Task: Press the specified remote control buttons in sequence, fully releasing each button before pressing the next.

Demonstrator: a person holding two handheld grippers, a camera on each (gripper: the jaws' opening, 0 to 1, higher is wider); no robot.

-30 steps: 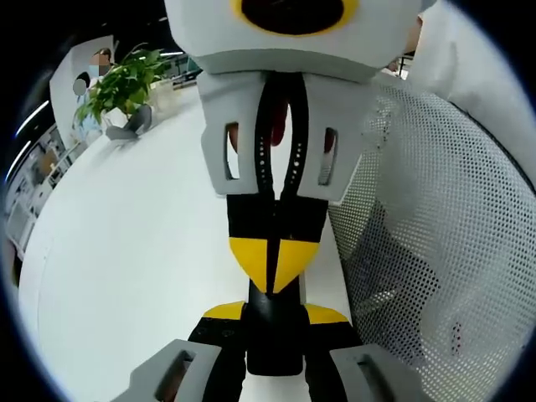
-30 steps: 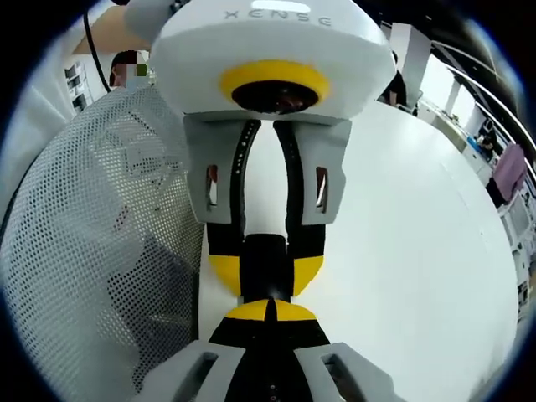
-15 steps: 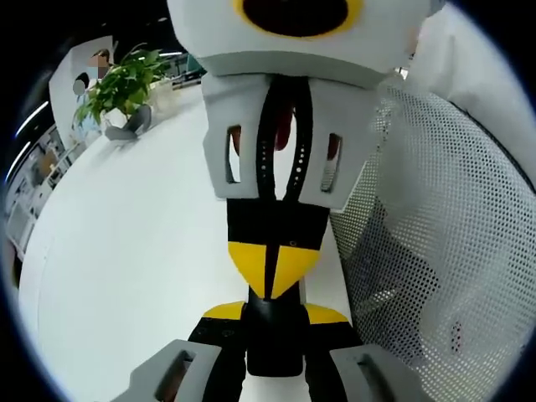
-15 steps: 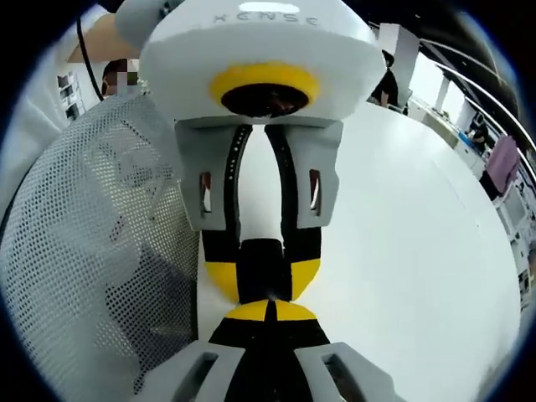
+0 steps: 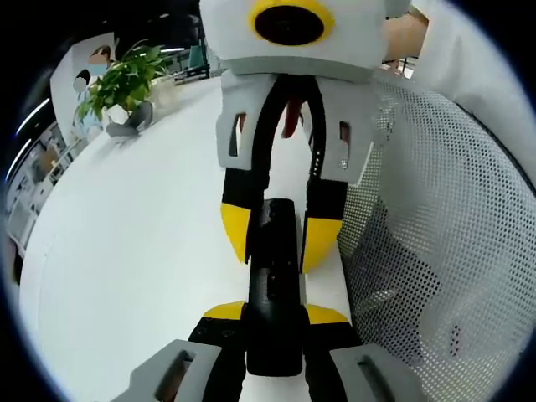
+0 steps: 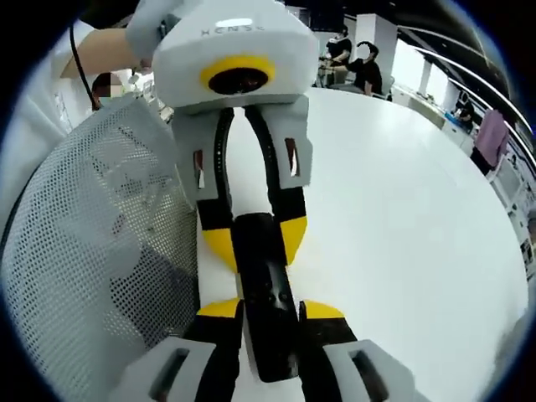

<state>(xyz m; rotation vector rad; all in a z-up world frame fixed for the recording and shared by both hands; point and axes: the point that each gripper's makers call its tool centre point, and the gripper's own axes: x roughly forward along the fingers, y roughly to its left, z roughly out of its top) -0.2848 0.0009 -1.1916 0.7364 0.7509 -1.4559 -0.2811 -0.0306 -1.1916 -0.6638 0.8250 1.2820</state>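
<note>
A black remote control (image 5: pixel 273 285) lies lengthwise between two grippers that face each other. My left gripper (image 5: pixel 274 322) is shut on its near end, yellow-tipped jaws on both sides. In the left gripper view my right gripper (image 5: pixel 279 243) comes down from the top, its jaws spread and flanking the remote's far end. In the right gripper view the remote (image 6: pixel 266 310) runs up between my right gripper's (image 6: pixel 270 314) parted jaws. The left gripper (image 6: pixel 254 239) clamps the remote's other end there. I cannot see whether the right jaws press the remote.
A white table (image 5: pixel 134 243) spreads under both grippers. A white mesh chair back (image 5: pixel 435 251) stands beside them, also seen as the mesh chair (image 6: pixel 92 243). A potted plant (image 5: pixel 121 84) sits at the table's far edge. People (image 6: pixel 364 71) stand in the background.
My right gripper's jaws, shut tip to tip on the remote before, have spread apart and now flank it. The two grippers have drawn a little apart. The left grip is unchanged.
</note>
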